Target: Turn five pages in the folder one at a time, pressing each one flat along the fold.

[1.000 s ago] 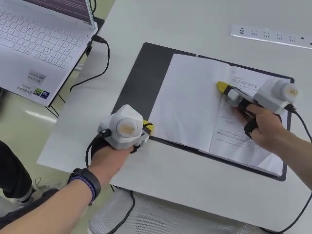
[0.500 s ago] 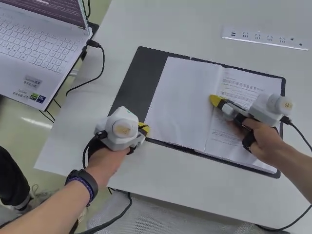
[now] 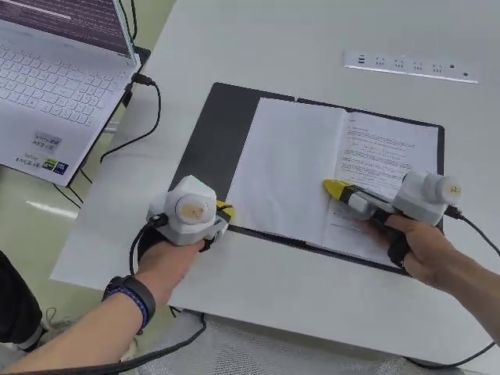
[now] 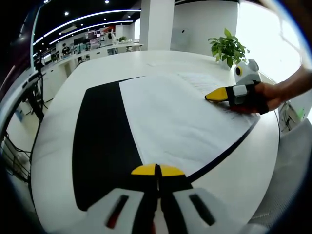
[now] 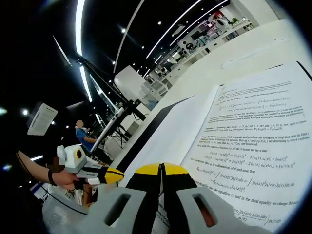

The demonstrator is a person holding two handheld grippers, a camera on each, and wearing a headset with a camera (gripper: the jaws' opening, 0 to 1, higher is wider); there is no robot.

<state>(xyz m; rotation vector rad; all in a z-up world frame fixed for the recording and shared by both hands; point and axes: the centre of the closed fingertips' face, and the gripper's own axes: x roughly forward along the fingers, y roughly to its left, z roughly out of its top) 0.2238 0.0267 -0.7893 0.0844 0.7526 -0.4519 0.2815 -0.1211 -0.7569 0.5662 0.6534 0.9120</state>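
Two grippers are at work on the folder point(image 3: 209, 141), which lies open on the white table point(image 3: 273, 39) with its black inner cover bare on its left side. A blank white page point(image 3: 285, 164) covers the middle of the folder, and a printed page point(image 3: 387, 152) of text and formulas lies on its right half.

The right gripper point(image 3: 334, 188) comes in from the folder's near right corner, held in a hand point(image 3: 418, 250) resting on the printed page. Its yellow-tipped jaws are pressed together with nothing between them, and the tip lies right at the fold where the blank page meets the printed one, in the nearer half of the folder. From where I stand it looks to be down on the paper.

The left gripper point(image 3: 224, 209) sits at the folder's near left corner, its jaws likewise closed on nothing, tips pointing across the black cover just beside the blank page's near corner. I cannot tell whether they touch the cover.

Left of the folder, a laptop point(image 3: 55, 86) stands with a black cable point(image 3: 148, 117) trailing from it, and beyond the folder's far edge lies a white power strip point(image 3: 410, 66).
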